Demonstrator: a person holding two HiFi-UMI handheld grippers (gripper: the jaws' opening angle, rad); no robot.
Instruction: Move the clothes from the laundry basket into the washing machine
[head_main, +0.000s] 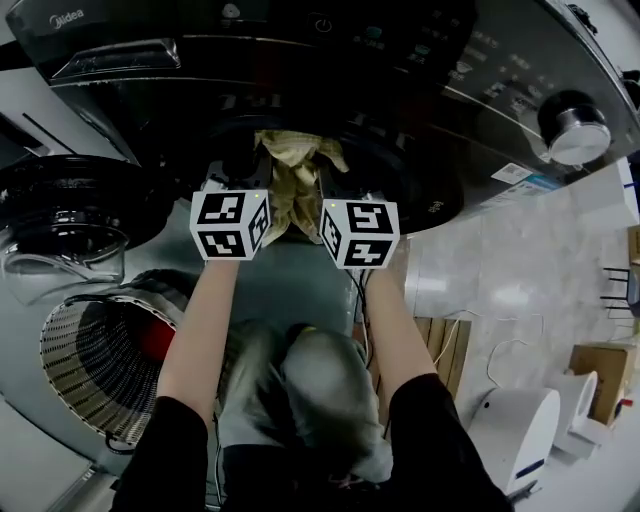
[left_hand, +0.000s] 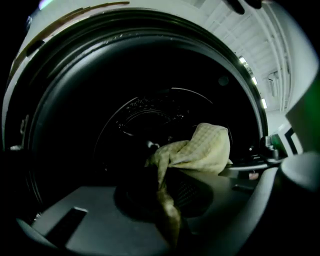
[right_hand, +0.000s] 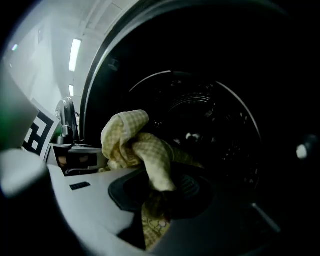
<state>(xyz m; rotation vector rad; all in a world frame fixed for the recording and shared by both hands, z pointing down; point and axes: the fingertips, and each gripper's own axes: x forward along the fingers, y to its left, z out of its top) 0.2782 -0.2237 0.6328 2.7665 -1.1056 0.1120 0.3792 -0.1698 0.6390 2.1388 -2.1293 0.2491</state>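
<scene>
A yellow checked cloth (head_main: 293, 178) hangs between both grippers at the mouth of the dark washing machine (head_main: 300, 60). My left gripper (left_hand: 167, 220) is shut on one twisted end of the cloth (left_hand: 200, 149), which rises ahead of the jaws into the drum (left_hand: 150, 112) opening. My right gripper (right_hand: 156, 202) is shut on the other end, with the cloth (right_hand: 132, 142) bunched up just beyond its jaws. In the head view only the marker cubes show, left (head_main: 230, 224) and right (head_main: 360, 232), side by side, and the jaws are hidden beyond them. The laundry basket (head_main: 85, 360) stands at the lower left.
The washer's round door (head_main: 70, 215) stands open at the left, above the basket, which holds something red (head_main: 155, 340). A white appliance (head_main: 520, 430) and a cardboard box (head_main: 598, 372) sit on the floor at the right. The person's knees are below the arms.
</scene>
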